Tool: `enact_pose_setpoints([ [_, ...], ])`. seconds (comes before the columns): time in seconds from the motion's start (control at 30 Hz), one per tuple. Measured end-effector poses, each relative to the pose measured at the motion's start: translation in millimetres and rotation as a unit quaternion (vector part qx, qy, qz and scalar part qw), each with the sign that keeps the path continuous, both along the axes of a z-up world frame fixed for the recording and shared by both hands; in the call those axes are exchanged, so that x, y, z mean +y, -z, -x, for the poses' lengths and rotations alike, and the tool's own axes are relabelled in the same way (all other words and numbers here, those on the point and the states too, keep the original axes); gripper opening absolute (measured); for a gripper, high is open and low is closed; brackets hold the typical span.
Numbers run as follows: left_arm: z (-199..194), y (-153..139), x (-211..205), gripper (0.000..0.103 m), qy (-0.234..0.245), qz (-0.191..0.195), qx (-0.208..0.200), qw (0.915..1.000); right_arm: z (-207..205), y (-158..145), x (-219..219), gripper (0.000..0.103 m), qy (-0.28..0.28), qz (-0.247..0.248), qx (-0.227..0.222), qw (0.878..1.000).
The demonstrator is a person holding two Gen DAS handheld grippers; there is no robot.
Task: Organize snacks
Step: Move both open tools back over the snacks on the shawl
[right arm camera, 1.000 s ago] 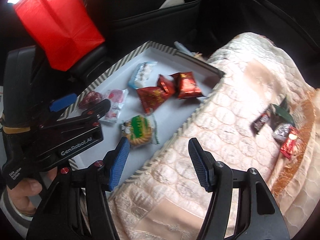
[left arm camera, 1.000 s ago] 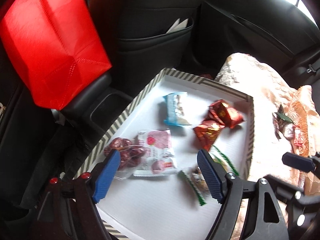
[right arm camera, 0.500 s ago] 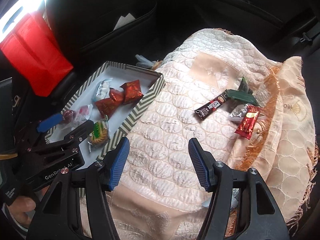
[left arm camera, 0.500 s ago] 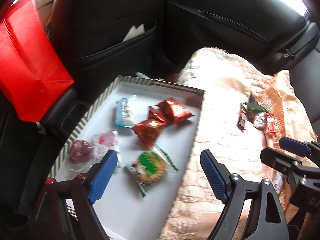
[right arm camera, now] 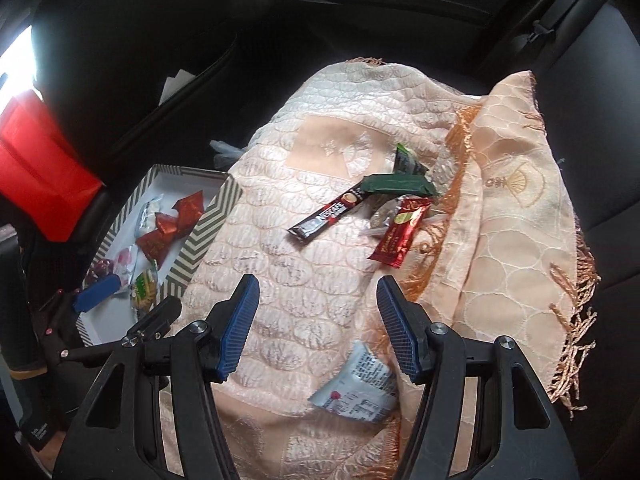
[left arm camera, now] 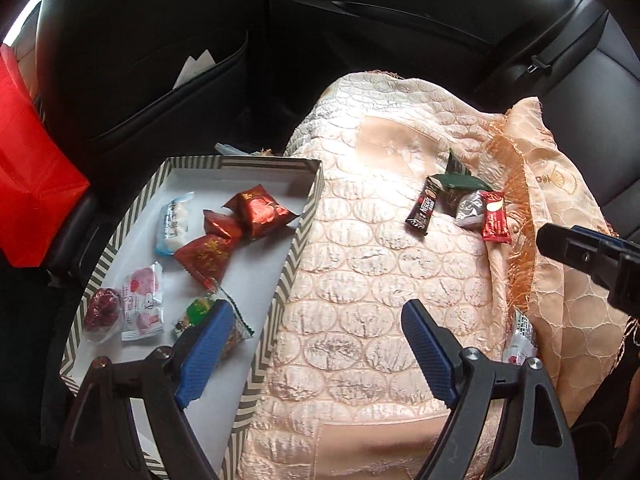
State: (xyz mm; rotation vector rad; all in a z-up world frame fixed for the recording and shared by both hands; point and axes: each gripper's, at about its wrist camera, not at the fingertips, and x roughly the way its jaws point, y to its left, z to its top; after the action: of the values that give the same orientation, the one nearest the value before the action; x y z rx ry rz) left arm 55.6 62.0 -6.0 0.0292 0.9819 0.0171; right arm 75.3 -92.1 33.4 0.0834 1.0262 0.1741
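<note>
A striped-rim white tray [left arm camera: 256, 288] [right arm camera: 208, 216] on the car seat holds several snacks: red foil packets [left arm camera: 260, 210], a white-blue packet [left arm camera: 173, 222], a pink packet [left arm camera: 142, 300], a green cookie pack [left arm camera: 200, 312]. On the peach quilt [left arm camera: 380, 272] lie a Nescafe stick [left arm camera: 424, 210] [right arm camera: 328, 218], a dark green packet [right arm camera: 396, 184], a silver packet [left arm camera: 470, 208] and a red sachet [right arm camera: 402, 232]. A white packet [right arm camera: 356, 384] lies between the right gripper's fingers. My left gripper [left arm camera: 320, 352] is open, empty, over the tray's right edge. My right gripper [right arm camera: 316, 324] is open above the quilt.
A red bag [left arm camera: 28, 168] stands at the left beside the tray. The black front seatback with a pocket [left arm camera: 192, 80] and the car door are behind. A fringed peach cloth [right arm camera: 516, 208] is folded at the right. Black seat leather is far right.
Both grippers have swung to the right, from over the tray toward the quilt. The loose snacks on the quilt are now nearer the centre of both views. Both stay open.
</note>
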Motion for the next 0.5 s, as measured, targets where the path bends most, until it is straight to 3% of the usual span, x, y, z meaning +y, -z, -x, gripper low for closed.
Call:
enact_pose_setpoints([
  [0.5,-36,18,-25,0.088,0.021,-0.008,0.028,0.9994,-16,17,-38,0.061,0.049,-0.031,0.03,0.998],
])
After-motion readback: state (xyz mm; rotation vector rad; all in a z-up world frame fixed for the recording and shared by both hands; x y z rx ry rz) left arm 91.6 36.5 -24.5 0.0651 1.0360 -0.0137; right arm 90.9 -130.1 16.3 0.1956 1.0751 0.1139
